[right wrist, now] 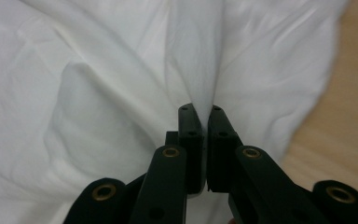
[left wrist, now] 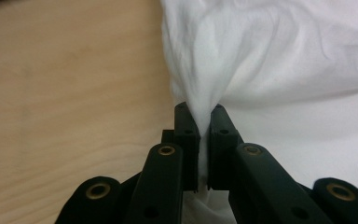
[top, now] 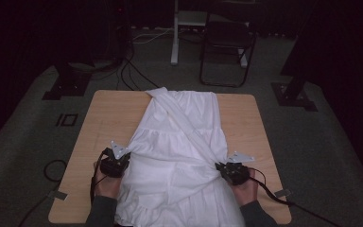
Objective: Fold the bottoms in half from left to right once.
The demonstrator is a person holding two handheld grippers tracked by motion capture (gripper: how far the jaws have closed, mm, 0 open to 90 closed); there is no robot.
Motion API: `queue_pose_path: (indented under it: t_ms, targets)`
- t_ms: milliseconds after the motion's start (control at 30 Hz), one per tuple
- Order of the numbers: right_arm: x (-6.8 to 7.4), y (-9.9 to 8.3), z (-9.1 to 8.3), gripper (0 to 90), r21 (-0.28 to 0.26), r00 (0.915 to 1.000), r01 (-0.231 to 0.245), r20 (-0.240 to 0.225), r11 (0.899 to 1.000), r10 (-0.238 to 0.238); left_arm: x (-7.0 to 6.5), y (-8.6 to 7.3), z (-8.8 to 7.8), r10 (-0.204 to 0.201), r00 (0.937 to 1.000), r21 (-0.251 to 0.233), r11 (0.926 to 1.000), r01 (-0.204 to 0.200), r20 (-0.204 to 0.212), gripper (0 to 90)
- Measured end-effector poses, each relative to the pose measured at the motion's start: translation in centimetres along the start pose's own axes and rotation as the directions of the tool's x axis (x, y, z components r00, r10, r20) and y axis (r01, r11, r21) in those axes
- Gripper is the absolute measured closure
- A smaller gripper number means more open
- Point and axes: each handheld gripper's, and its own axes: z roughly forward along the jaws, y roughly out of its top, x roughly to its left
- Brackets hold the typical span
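- A white dress (top: 179,156) of thin, wrinkled cloth with gathered tiers lies along the middle of the pale wooden table (top: 108,113).
- The left gripper (left wrist: 198,122) has its fingers pinched on a fold at the dress's left edge.
- The right gripper (right wrist: 199,119) has its fingers clamped on a fold at the dress's right edge.
- Beyond the table, a dark chair (top: 227,42) stands on grey carpet.
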Motion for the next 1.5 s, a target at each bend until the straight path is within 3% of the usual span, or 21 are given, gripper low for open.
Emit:
queue_pose_path:
  t_ms: [67,133,167,200,300,367,467,600,733,800,833,933,1033,1167,1300,1400,1467,1500]
  targets:
    - [-0.4,0.1,-2.2,86.8,-0.087,0.9993,-0.031,0.020,0.996,0.033,-0.4,0.3,-0.6,0.005,0.9998,0.000,1.0000,-0.005,0.021,84.2]
    - [-0.8,-0.1,-3.4,86.9,-0.113,0.9963,-0.057,0.058,0.992,0.064,-1.0,0.3,-0.4,0.019,0.9989,0.025,0.9995,-0.020,0.043,70.0]
    - [-1.3,-0.4,-3.7,86.8,-0.093,0.9926,-0.048,0.106,0.995,0.058,-1.4,0.1,-0.1,0.031,0.9989,0.032,0.9990,-0.032,0.036,62.4]
    - [-1.8,-0.9,-3.6,86.6,-0.062,0.9905,-0.053,0.123,0.997,0.061,-1.6,-0.1,0.3,0.037,0.9980,0.050,0.9980,-0.039,0.051,59.4]
    - [-3.2,-2.4,-2.4,84.3,0.012,0.9892,-0.121,0.085,0.993,0.120,-2.2,-1.0,1.4,0.028,0.9976,0.082,0.9961,-0.034,0.063,51.9]
    - [-3.5,-3.2,-1.4,77.2,0.056,0.9871,-0.141,0.084,0.988,0.136,-2.4,-1.6,1.8,0.025,0.9957,0.090,0.9954,-0.033,0.089,48.0]
    - [-3.5,-3.1,-1.2,64.4,0.070,0.9858,-0.136,0.110,0.988,0.128,-2.8,-2.5,1.6,0.040,0.9931,0.092,0.9945,-0.050,0.110,44.4]
    - [-3.1,-2.7,-2.1,53.2,0.018,0.9852,-0.137,0.106,0.990,0.135,-4.0,-4.0,1.4,0.086,0.9850,0.088,0.9911,-0.100,0.150,41.4]
    - [-1.9,-2.6,-2.7,52.4,-0.019,0.9947,-0.089,0.049,0.996,0.090,-5.5,-5.2,1.0,0.152,0.9760,0.083,0.9827,-0.166,0.156,39.3]
    - [-1.2,-2.8,-2.2,53.1,0.015,0.9979,-0.058,0.030,0.998,0.057,-6.1,-5.5,1.4,0.190,0.9717,0.107,0.9729,-0.205,0.141,39.0]
    - [-0.9,-3.0,-1.7,53.9,0.047,0.9989,-0.040,0.028,0.998,0.038,-6.2,-5.6,1.6,0.194,0.9716,0.102,0.9726,-0.209,0.136,39.0]
    - [-0.8,-3.4,-0.4,55.9,0.095,0.9991,-0.025,0.037,0.995,0.021,-6.1,-5.4,2.0,0.185,0.9743,0.103,0.9746,-0.199,0.128,39.4]
    - [-1.1,-2.9,0.2,58.1,0.102,0.9983,-0.020,0.057,0.995,0.015,-5.5,-4.9,2.8,0.175,0.9787,0.102,0.9774,-0.186,0.108,40.3]
    - [-1.8,-2.1,1.3,59.0,0.101,0.9962,0.000,0.087,0.995,-0.009,-4.3,-3.4,4.9,0.159,0.9845,0.110,0.9799,-0.166,0.075,41.1]
    - [-2.7,-1.1,2.5,59.2,0.095,0.9947,-0.006,0.103,0.995,-0.004,-3.2,-1.7,7.2,0.139,0.9897,0.118,0.9828,-0.142,0.034,41.3]
    - [-3.5,-0.1,3.6,59.1,0.097,0.9937,-0.015,0.112,0.995,0.004,-2.5,-0.5,8.8,0.097,0.9944,0.120,0.9876,-0.101,0.041,41.2]
    - [-4.1,0.5,3.9,55.7,0.100,0.9941,-0.043,0.104,0.994,0.032,-2.1,-0.2,9.2,0.066,0.9959,0.125,0.9895,-0.073,0.061,41.0]
    - [-4.4,0.8,3.6,55.3,0.075,0.9934,-0.063,0.100,0.995,0.055,-2.0,-0.1,9.2,0.062,0.9958,0.129,0.9891,-0.071,0.067,40.9]
